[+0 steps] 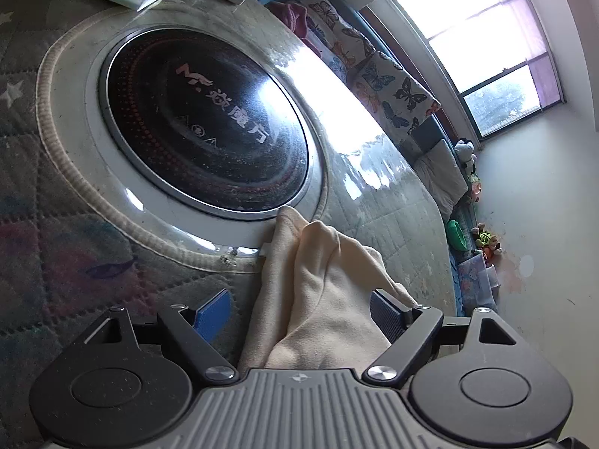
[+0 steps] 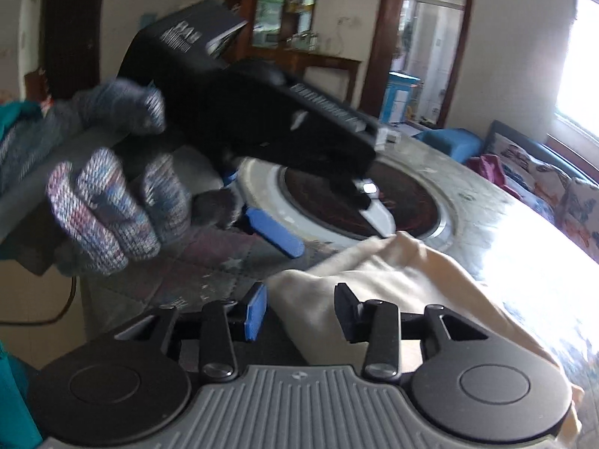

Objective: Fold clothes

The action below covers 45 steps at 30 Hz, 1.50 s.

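Cream cloth (image 1: 322, 299) lies bunched on the round table (image 1: 393, 202), a long rumpled strip running from the near edge towards the black hob (image 1: 202, 119) set in the table's middle, its far tip just touching the hob's pale ring. The left gripper (image 1: 299, 316) stands wide open astride the cloth, blue pad on one side, black pad on the other, neither pressing on it. From the right wrist camera, the right gripper (image 2: 301, 314) is partly open over the cloth's near end, pads apart, gripping nothing. A gloved hand (image 2: 108, 202) holds the left tool above.
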Motion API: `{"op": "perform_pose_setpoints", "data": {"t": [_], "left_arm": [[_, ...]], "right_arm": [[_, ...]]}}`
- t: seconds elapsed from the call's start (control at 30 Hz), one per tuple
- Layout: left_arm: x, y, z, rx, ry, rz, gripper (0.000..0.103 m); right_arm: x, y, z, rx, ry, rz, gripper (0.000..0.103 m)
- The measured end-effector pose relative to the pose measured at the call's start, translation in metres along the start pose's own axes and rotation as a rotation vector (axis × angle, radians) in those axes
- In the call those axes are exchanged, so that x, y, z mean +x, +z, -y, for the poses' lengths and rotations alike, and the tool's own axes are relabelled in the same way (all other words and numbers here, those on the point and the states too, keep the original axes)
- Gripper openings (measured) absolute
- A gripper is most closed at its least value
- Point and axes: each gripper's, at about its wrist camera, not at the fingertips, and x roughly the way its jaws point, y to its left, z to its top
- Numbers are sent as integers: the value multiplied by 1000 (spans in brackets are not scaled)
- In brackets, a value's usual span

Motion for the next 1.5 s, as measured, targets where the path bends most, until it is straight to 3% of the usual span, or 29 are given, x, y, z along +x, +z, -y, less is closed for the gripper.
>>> {"op": "perform_pose_setpoints", "data": {"t": [0.17, 0.23, 0.27, 0.33, 0.63, 0.67, 0.77, 0.83, 0.9, 1.07, 1.17, 1.33, 1.5], "left_arm": [[-2, 3, -6, -16, -12, -6, 85], [-3, 3, -8, -24, -19, -11, 86], [-3, 3, -8, -26, -23, -12, 86], [-1, 3, -7, -30, -28, -15, 88], [28, 4, 5, -67, -118, -86, 86], [32, 4, 6, -72, -133, -98, 85], [47, 3, 6, -83, -161, -148, 61], [55, 1, 3, -92, -152, -170, 29], [57, -1, -2, -96, -145, -171, 19], [55, -2, -2, -60, -141, -159, 16], [54, -5, 6, -2, -124, -141, 16], [51, -10, 18, 80, -86, -113, 17], [51, -16, 28, 149, -48, -93, 17]], "right_arm": [[22, -1, -15, -60, -28, -53, 39], [21, -2, -14, -50, -27, -49, 27], [19, -2, -12, -38, -20, -44, 14], [12, -1, -4, 7, -8, -24, 9], [-26, 7, 27, 171, 28, 85, 6], [-29, 5, 28, 177, 35, 89, 6], [-40, -2, 32, 194, 57, 104, 6], [-44, -5, 35, 204, 74, 101, 7], [-50, -9, 38, 216, 72, 103, 9], [-79, -40, 59, 353, -36, 103, 14], [-94, -63, 89, 449, -180, 85, 33], [-106, -106, 141, 621, -383, 40, 41], [-100, -139, 181, 796, -364, 56, 41]]}}
